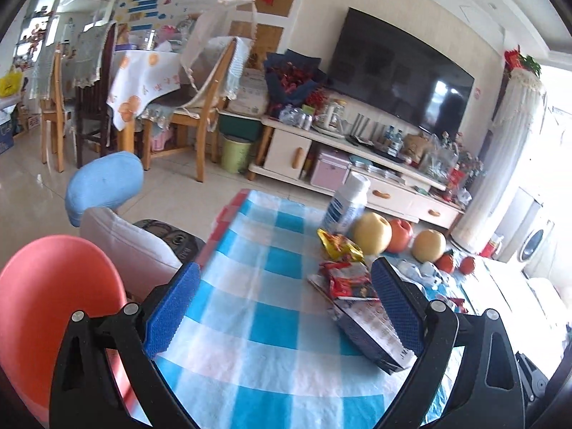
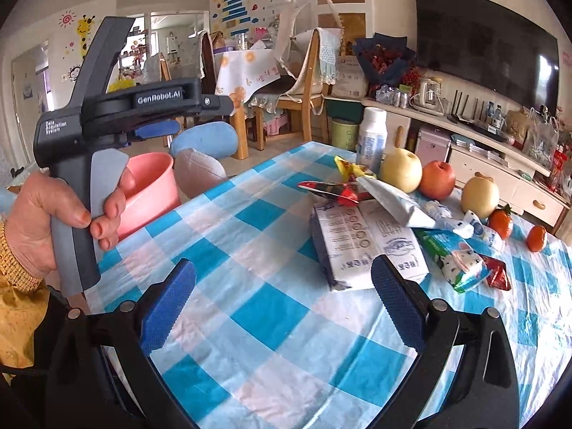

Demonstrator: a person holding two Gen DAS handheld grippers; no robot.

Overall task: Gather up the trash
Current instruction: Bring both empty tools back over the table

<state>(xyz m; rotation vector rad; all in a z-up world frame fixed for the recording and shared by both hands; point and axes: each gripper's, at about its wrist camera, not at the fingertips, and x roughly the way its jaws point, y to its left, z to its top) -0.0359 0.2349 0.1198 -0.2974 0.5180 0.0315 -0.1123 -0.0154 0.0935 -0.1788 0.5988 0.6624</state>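
Two pears, an apple; television behind.

Daylight floods in from the right of both grippers, blowing out the window area to white. The checked tablecloth is evenly lit with soft, faint shadows. Fisheye bending curves the edges, the corners are black, and the left wrist view is slightly soft.

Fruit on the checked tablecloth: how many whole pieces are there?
5. Yellow pear beside the white bottle, red apple next to it, second yellow pear, then two small orange tangerines rightmost. More may be hidden.
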